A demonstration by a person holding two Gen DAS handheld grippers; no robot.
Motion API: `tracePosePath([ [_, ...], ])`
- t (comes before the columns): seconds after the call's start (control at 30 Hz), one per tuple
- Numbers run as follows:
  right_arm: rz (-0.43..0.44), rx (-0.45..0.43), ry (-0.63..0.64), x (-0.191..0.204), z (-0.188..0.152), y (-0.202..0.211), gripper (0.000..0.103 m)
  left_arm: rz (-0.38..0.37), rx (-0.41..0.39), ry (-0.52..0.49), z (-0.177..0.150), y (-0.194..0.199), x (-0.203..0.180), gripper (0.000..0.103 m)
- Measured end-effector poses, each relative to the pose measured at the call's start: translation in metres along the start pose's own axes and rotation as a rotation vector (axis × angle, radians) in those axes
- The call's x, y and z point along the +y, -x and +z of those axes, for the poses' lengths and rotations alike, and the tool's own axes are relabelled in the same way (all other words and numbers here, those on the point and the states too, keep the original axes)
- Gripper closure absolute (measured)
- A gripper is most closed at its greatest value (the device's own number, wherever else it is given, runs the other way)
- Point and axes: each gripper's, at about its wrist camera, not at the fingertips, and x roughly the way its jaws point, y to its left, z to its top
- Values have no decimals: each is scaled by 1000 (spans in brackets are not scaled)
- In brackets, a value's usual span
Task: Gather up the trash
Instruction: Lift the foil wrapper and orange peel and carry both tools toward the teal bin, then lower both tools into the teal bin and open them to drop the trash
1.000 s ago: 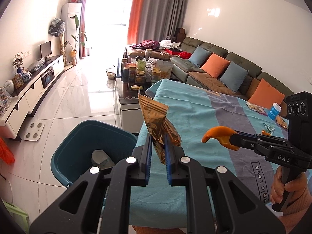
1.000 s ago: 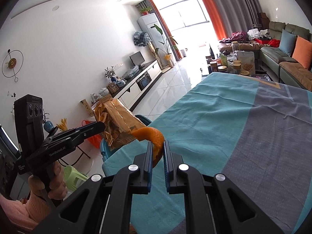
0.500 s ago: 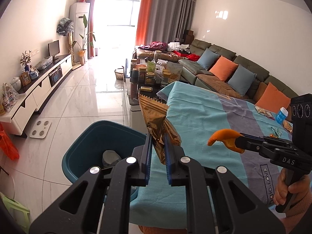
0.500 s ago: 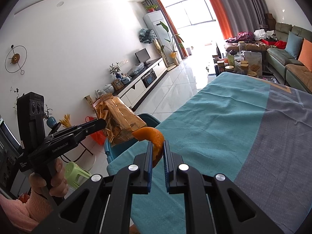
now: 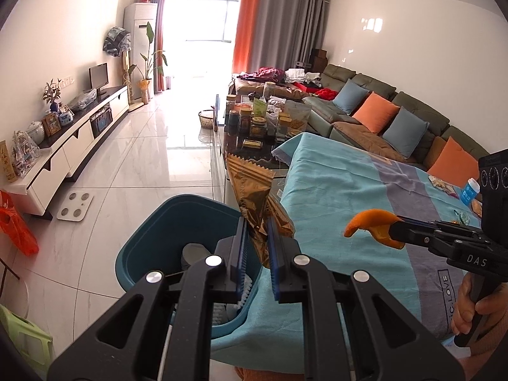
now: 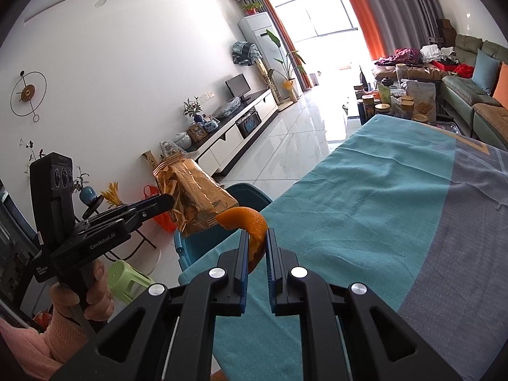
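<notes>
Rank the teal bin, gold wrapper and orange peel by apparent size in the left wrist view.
1. teal bin, largest though partly hidden.
2. gold wrapper.
3. orange peel, smallest; it sits about as near as the wrapper, so this ranking looks safe.

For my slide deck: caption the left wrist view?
Left gripper holds gold wrapper above teal bin.

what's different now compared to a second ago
Both hands have carried their trash nearer the bin, which shows fuller and more central in the left view. Nothing grabbed or dropped: the left gripper still clamps the wrapper, the right gripper the peel.
</notes>
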Motion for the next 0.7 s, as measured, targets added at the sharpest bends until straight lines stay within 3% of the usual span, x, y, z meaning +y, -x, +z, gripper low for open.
tracePosePath([
  [0.7, 48, 47, 42, 21, 21, -36, 94, 59, 11, 37, -4, -9, 23, 90],
])
